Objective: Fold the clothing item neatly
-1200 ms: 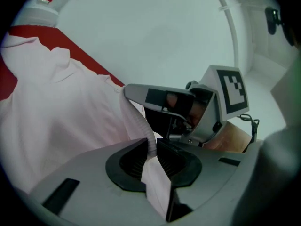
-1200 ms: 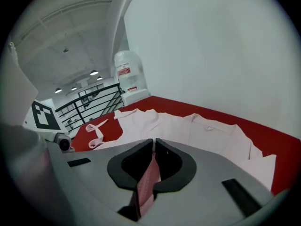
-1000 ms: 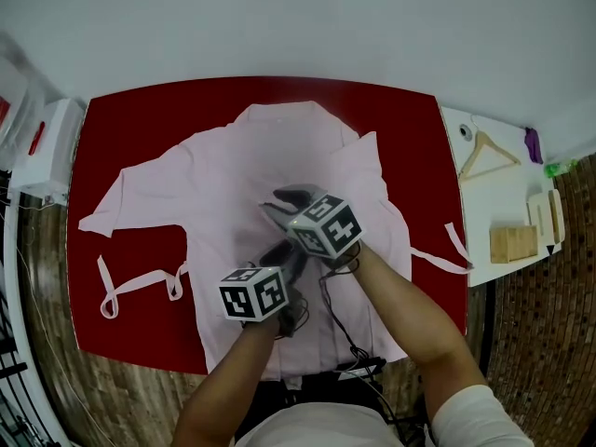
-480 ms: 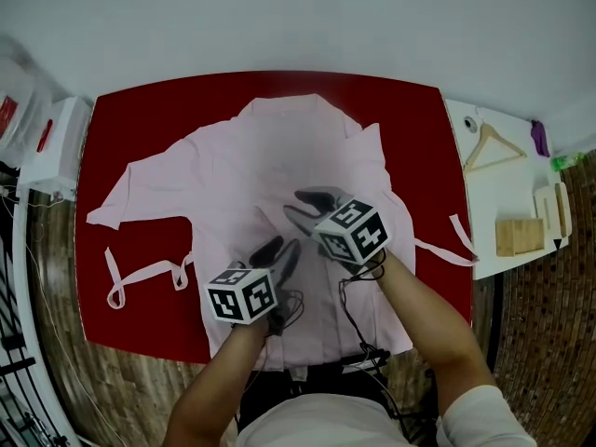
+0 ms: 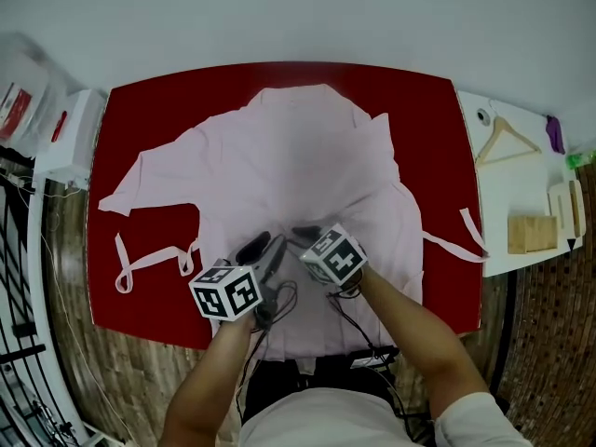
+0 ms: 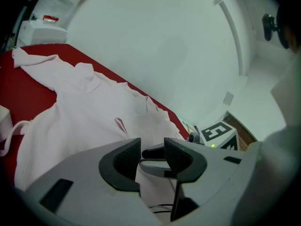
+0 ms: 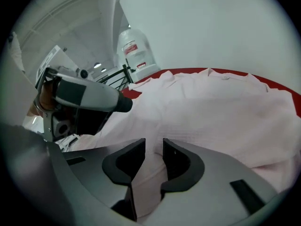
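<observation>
A pale pink garment (image 5: 289, 156) lies spread flat on the red table (image 5: 149, 110), sleeves out to both sides. Its left tie strap (image 5: 149, 261) lies looped on the red surface. Both grippers hover over the garment's near middle, close together. My left gripper (image 5: 256, 248) is open after its jaws have just been opening; in the left gripper view (image 6: 151, 145) only the other gripper's tip and cloth (image 6: 84, 107) show through the gap. My right gripper (image 5: 303, 234) is open, though its jaws have just been closing; cloth (image 7: 211, 107) lies below the gap (image 7: 153, 145), unpinched.
At the right, a white side table (image 5: 498, 184) carries a wooden hanger (image 5: 506, 140) and a wooden block (image 5: 531, 234). A white box (image 5: 70, 133) stands at the left. A water jug (image 7: 136, 51) stands beyond the table. Black cables (image 5: 349, 319) trail over the near hem.
Both grippers have drawn back toward the garment's near hem and closer together. The right one has also sunk toward the cloth.
</observation>
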`<state>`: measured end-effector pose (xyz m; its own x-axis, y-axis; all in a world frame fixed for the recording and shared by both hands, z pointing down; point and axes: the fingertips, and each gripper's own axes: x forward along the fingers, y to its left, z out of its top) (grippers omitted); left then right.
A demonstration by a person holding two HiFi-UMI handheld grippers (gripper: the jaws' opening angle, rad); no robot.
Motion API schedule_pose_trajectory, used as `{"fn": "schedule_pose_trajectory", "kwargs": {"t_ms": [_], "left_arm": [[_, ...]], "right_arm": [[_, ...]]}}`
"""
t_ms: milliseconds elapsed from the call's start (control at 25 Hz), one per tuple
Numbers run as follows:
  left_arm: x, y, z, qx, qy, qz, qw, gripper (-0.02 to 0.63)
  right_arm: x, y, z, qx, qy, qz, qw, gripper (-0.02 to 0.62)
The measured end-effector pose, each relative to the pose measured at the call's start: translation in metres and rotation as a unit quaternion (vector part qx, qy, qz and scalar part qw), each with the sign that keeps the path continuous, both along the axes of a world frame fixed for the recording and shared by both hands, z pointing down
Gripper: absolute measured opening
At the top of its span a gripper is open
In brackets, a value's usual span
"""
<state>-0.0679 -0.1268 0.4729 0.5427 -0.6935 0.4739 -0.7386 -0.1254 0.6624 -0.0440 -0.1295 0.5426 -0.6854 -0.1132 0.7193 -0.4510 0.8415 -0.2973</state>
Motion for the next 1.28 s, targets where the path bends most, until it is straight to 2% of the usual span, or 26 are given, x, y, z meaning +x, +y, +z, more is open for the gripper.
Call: {"fn": "schedule_pose_trajectory", "kwargs": {"t_ms": [200,400,440,560,680,880,960,1080,1160,1280], "left_arm": [[-0.013,0.004,-0.006,0.005,-0.010,-0.020,0.9997,0.141],[-0.030,0.005,-0.022,0.027,-0.021,-0.032,0.9989,0.140],[-0.034,0.006,-0.026,0.032,-0.025,-0.032,0.9986,0.132],[-0.048,0.009,-0.035,0.043,-0.038,-0.028,0.9979,0.035],[-0.064,0.013,-0.040,0.043,-0.055,-0.018,0.9974,0.011],[-0.118,0.022,-0.034,0.033,-0.129,-0.015,0.9910,0.006],[-0.148,0.023,-0.030,0.031,-0.179,-0.009,0.9833,0.008],[-0.192,0.028,-0.024,0.034,-0.252,0.016,0.9669,0.009],[-0.219,0.032,-0.020,0.034,-0.276,0.035,0.9599,0.011],[-0.257,0.039,-0.012,0.027,-0.292,0.054,0.9546,0.014]], "right_arm": [[-0.002,0.001,-0.018,0.021,-0.024,-0.005,0.999,0.123],[0.008,0.005,-0.043,0.054,-0.035,-0.015,0.998,0.123],[0.010,0.005,-0.048,0.062,-0.039,-0.015,0.997,0.123],[0.013,0.001,-0.060,0.080,-0.054,-0.013,0.995,0.123],[0.017,-0.005,-0.067,0.095,-0.061,-0.005,0.994,0.123],[0.004,-0.004,-0.083,0.099,-0.070,0.012,0.993,0.123],[-0.010,-0.002,-0.086,0.101,-0.071,0.014,0.992,0.123],[-0.036,0.006,-0.083,0.098,-0.065,0.013,0.993,0.123],[-0.056,0.014,-0.078,0.094,-0.060,0.012,0.994,0.123],[-0.085,0.022,-0.070,0.086,-0.054,0.013,0.995,0.123]]}}
